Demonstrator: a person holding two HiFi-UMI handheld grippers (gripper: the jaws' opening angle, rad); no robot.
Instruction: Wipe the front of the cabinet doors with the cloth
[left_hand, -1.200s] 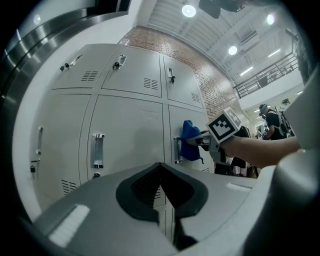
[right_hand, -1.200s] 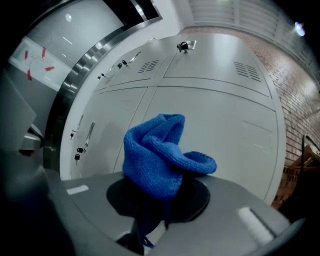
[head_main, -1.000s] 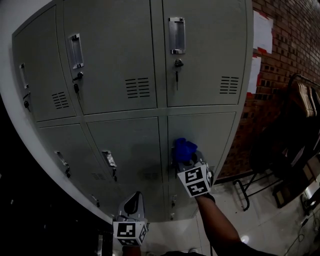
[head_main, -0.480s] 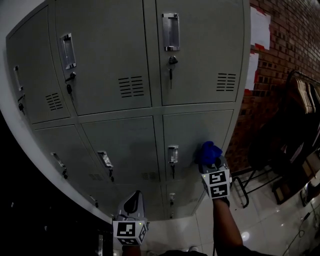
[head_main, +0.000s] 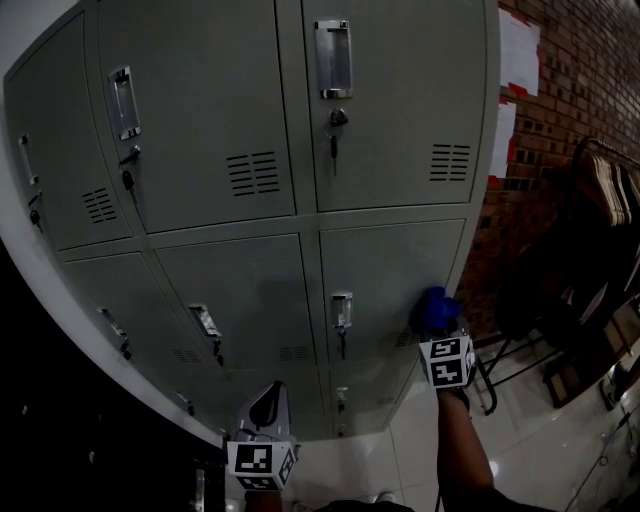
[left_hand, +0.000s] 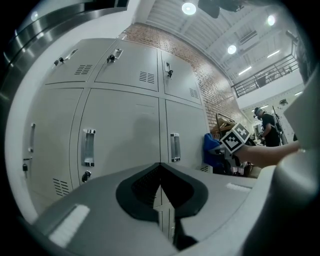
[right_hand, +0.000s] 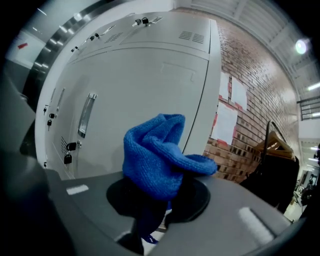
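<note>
A grey metal locker cabinet (head_main: 250, 120) with several doors fills the head view. My right gripper (head_main: 438, 322) is shut on a bunched blue cloth (head_main: 436, 305) and presses it against the right edge of the middle-row right door (head_main: 390, 270). In the right gripper view the blue cloth (right_hand: 157, 155) bulges up from between the jaws in front of the door (right_hand: 145, 100). My left gripper (head_main: 265, 420) hangs low in front of the bottom doors, shut with nothing in it; its jaws meet in the left gripper view (left_hand: 161, 187).
A brick wall (head_main: 570, 90) with white paper sheets (head_main: 522, 60) stands right of the cabinet. A dark rack with hangers (head_main: 600, 210) and a metal frame (head_main: 500, 375) stand on the glossy floor at the right. A person (left_hand: 267, 127) is in the far background.
My right gripper has slid the blue cloth rightward across the middle-row right door, from beside its handle to its right edge. The left gripper stays put.
</note>
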